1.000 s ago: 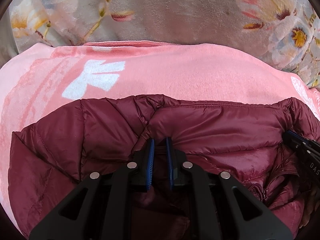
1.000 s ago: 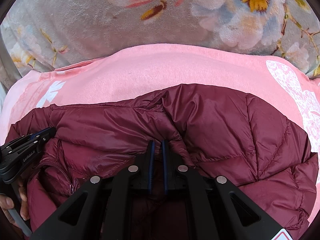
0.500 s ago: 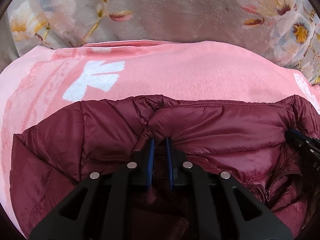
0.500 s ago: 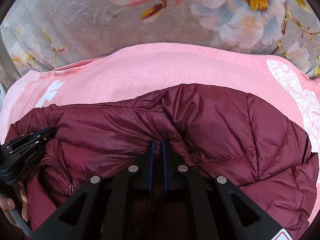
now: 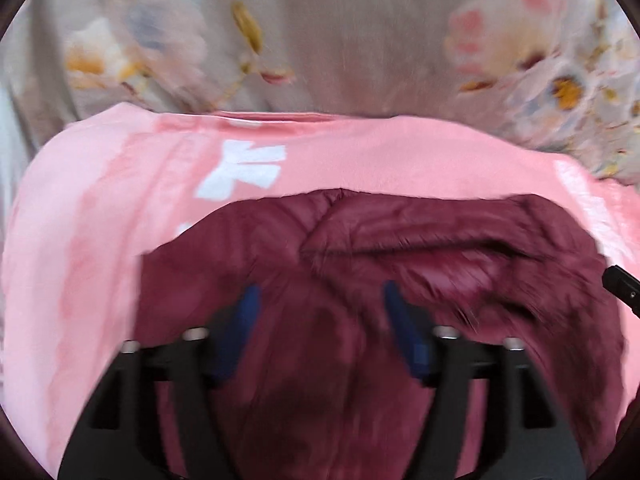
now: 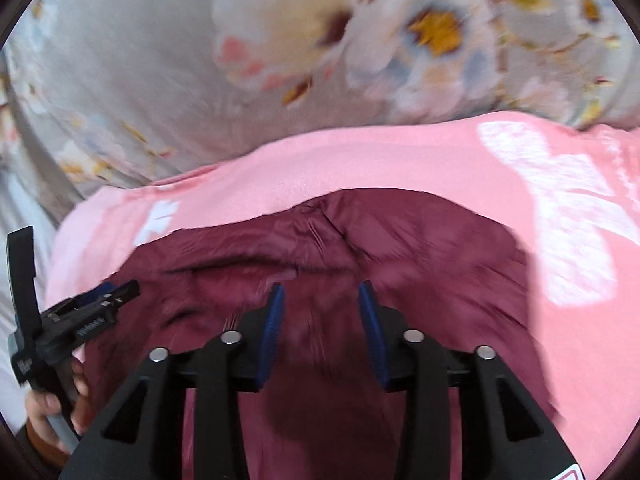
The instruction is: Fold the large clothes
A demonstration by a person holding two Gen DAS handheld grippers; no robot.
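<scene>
Left gripper: jaws opening, blue pads wide apart, nothing clamped. Right gripper: jaws opening, moderately spread, gripping nothing. Maroon puffer jacket: bunched beneath both grippers, filling the 6 o'clock half of each view. Pink blanket: under the jacket, showing at 9, 12 and 3 o'clock. Floral grey cover: farthest, at 12 o'clock. Both views blurred.
</scene>
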